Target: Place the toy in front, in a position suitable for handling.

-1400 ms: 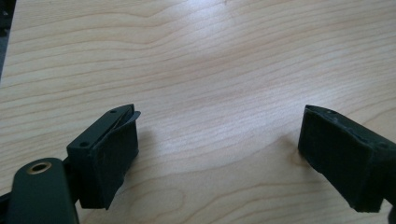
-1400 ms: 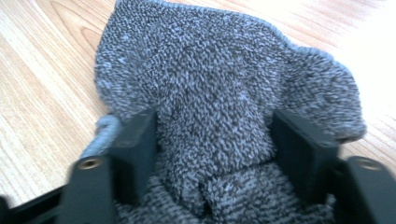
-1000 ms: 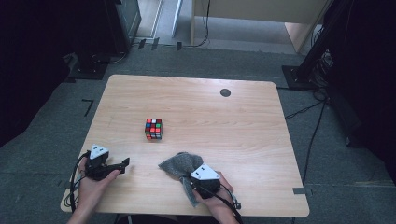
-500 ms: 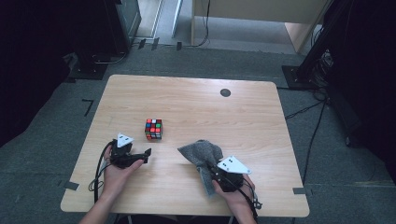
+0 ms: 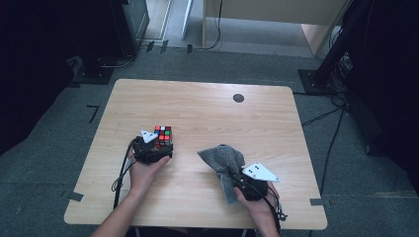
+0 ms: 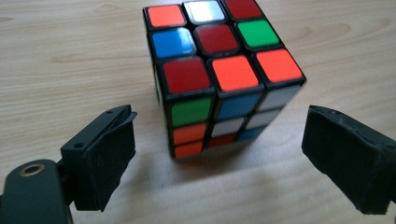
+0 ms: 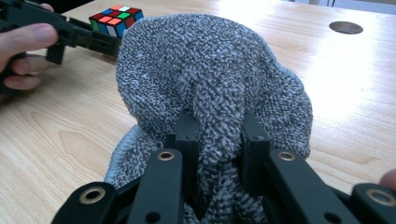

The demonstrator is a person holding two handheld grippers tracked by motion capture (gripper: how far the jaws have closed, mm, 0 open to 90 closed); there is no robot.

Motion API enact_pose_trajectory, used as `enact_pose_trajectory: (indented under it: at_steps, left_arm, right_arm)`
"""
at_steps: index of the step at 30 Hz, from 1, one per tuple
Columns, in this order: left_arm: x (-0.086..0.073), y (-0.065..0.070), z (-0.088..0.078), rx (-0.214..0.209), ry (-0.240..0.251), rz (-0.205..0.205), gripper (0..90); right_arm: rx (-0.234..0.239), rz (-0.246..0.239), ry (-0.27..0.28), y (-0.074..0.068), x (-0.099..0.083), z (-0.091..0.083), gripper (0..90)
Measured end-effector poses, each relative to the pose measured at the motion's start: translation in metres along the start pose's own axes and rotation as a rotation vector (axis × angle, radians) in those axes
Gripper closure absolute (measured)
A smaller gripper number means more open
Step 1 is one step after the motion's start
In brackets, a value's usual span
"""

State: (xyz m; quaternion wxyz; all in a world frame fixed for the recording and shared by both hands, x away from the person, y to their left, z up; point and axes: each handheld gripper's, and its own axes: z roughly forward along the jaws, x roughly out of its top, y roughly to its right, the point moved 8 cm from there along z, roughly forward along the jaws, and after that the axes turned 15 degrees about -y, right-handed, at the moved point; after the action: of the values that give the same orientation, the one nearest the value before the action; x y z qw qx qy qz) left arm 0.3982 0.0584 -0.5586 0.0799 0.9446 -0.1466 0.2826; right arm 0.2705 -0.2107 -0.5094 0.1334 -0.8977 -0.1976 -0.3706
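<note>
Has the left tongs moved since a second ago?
Yes. The left tongs moved up-table and rightward, from near the edge to the multicoloured plastic puzzle cube, which stayed put.

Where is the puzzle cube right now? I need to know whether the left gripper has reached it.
High view: the cube sits left of the table's centre, just ahead of the left gripper, whose open jaws flank it without touching.

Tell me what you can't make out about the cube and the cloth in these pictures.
- Puzzle cube, left gripper view: its far faces and underside are turned away.
- Same cube, high view: the left gripper covers its near side.
- Grey cloth, right gripper view: the folds hide the right gripper pads clamping it.
- Cloth, high view: weave too small to read.
</note>
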Motion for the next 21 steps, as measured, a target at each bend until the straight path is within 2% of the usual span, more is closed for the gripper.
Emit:
enact_pose_trajectory:
  at_steps: [7, 9, 14, 15, 17, 18, 21]
  left_arm:
    - [0.012, 0.005, 0.013, 0.05, -0.001, -0.05, 9.9]
    - [0.018, 0.008, 0.016, 0.077, 0.001, -0.051, 13.1]
    - [0.022, 0.008, 0.019, 0.11, -0.011, -0.052, 17.3]
    - [0.023, 0.007, 0.018, 0.119, -0.007, -0.052, 22.3]
    - [0.023, 0.006, 0.017, 0.117, -0.005, -0.047, 31.1]
    - [0.022, 0.005, 0.017, 0.111, 0.0, -0.032, 32.6]
    - [0.021, 0.004, 0.016, 0.098, 0.005, -0.019, 33.3]
  right_arm:
    - [0.001, 0.002, 0.003, 0.001, 0.0, 0.0, 74.7]
    - [0.003, 0.001, 0.002, 0.001, 0.0, -0.001, 74.6]
    - [0.004, 0.0, 0.0, 0.001, -0.001, 0.0, 74.6]
    - [0.005, 0.001, -0.001, 0.002, -0.001, 0.0, 74.6]
    - [0.004, 0.003, 0.002, 0.003, -0.001, -0.001, 74.6]
    - [0.004, 0.007, 0.004, 0.004, -0.001, -0.001, 74.5]
    - [0.003, 0.013, 0.008, 0.006, -0.001, -0.003, 74.5]
